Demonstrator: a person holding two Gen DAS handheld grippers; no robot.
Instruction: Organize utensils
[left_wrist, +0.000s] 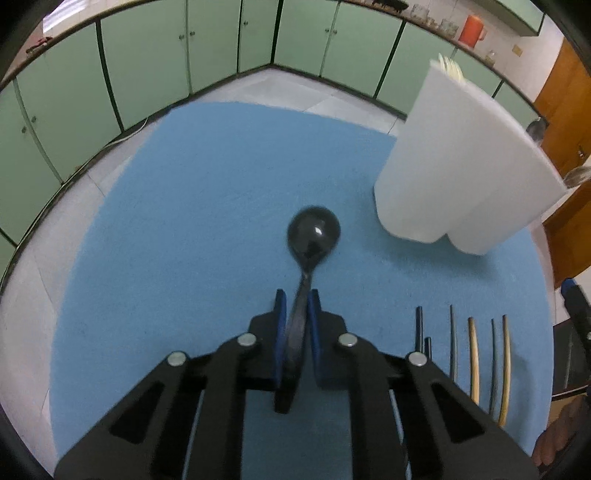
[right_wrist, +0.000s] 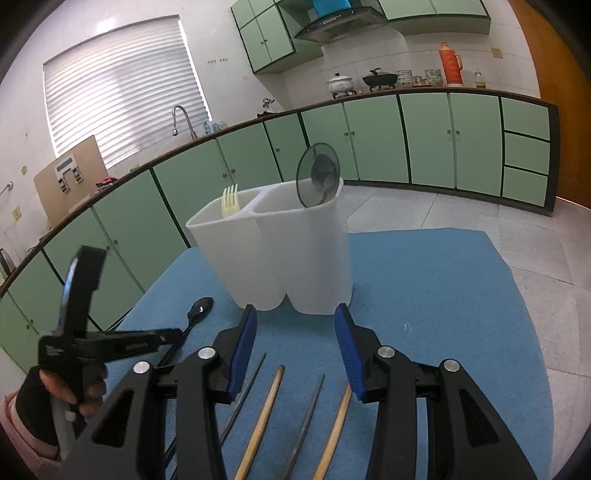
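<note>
My left gripper (left_wrist: 297, 295) is shut on the handle of a black spoon (left_wrist: 313, 232), whose bowl points away over the blue mat (left_wrist: 166, 221). In the right wrist view the same black spoon (right_wrist: 201, 310) sits in the left gripper (right_wrist: 176, 335), low over the mat at the left. My right gripper (right_wrist: 295, 314) stands open above the mat with nothing between its pads. Just beyond it is a white two-compartment holder (right_wrist: 273, 251). A pale fork (right_wrist: 231, 201) stands in its left compartment and spoons (right_wrist: 318, 179) in its right.
Several chopsticks (right_wrist: 264, 413), dark and wooden, lie side by side on the mat under my right gripper; in the left wrist view these chopsticks (left_wrist: 474, 362) are at the lower right, the holder (left_wrist: 461, 166) at the upper right. A person's hand (right_wrist: 66, 387) grips the left tool. Green cabinets surround the table.
</note>
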